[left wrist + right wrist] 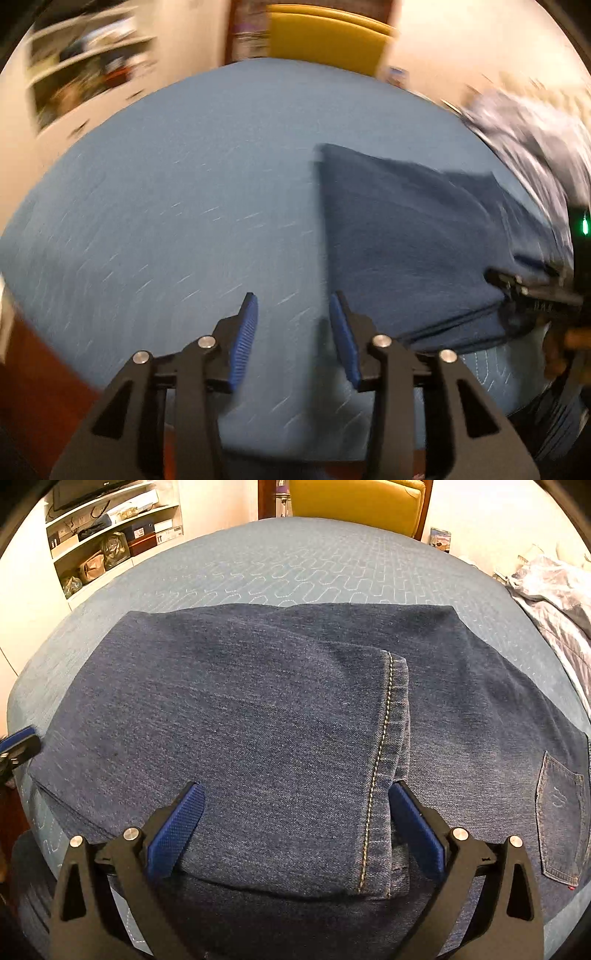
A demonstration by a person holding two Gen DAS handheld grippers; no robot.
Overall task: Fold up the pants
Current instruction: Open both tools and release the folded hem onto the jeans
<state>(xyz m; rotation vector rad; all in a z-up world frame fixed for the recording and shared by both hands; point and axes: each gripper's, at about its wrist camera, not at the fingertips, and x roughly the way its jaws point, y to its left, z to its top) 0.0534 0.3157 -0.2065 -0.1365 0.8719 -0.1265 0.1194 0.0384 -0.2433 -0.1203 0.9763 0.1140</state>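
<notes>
Your left gripper (291,306), black-framed with ribbed blue pads (243,339), points steeply down with its jaws partly apart and nothing between them; its view is smeared with blur. Your right gripper (295,794), the same black and blue build, also tilts down, jaws spread wide to either side of the folded dark blue denim pants (280,716), pads not pressing.
</notes>
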